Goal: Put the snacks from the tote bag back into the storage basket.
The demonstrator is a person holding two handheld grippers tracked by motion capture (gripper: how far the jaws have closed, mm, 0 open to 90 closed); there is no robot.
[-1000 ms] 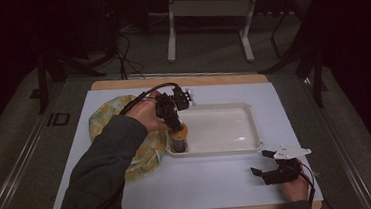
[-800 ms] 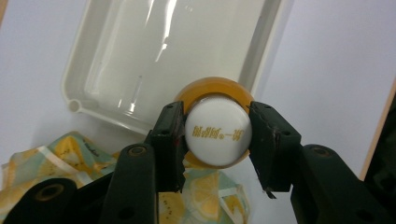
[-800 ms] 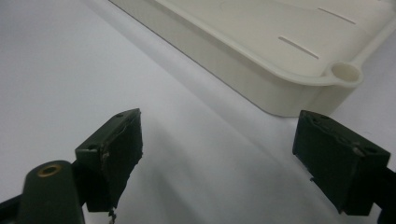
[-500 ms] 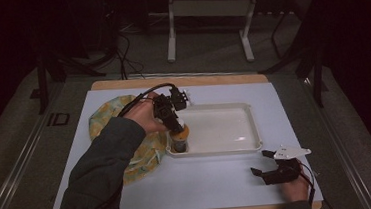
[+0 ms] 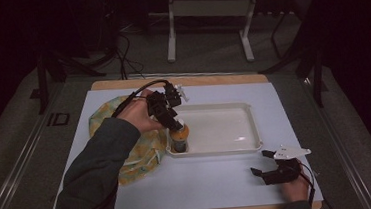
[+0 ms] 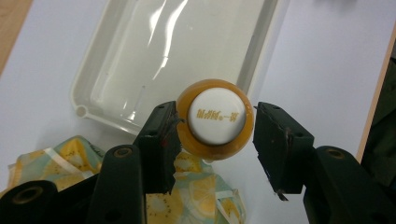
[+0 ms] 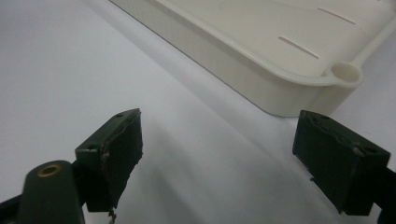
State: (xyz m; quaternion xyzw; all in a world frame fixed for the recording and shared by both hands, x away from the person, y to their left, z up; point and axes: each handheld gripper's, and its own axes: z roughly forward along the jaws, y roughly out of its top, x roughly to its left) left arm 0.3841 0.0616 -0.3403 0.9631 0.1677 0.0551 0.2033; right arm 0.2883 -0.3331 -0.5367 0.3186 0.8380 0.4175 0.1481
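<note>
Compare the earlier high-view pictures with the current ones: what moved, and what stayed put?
The left hand-held gripper edged slightly towards the person along the white tray's left end, with the orange bottle between its jaws; the far jaw now stands apart from the cap. The right hand-held gripper, the tray and the lemon-print cloth stayed put.

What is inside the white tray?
In the white tray stands a little orange bottle with a white cap, in the corner near the lemon cloth. The left hand-held gripper covers part of it. No other contents show.
</note>
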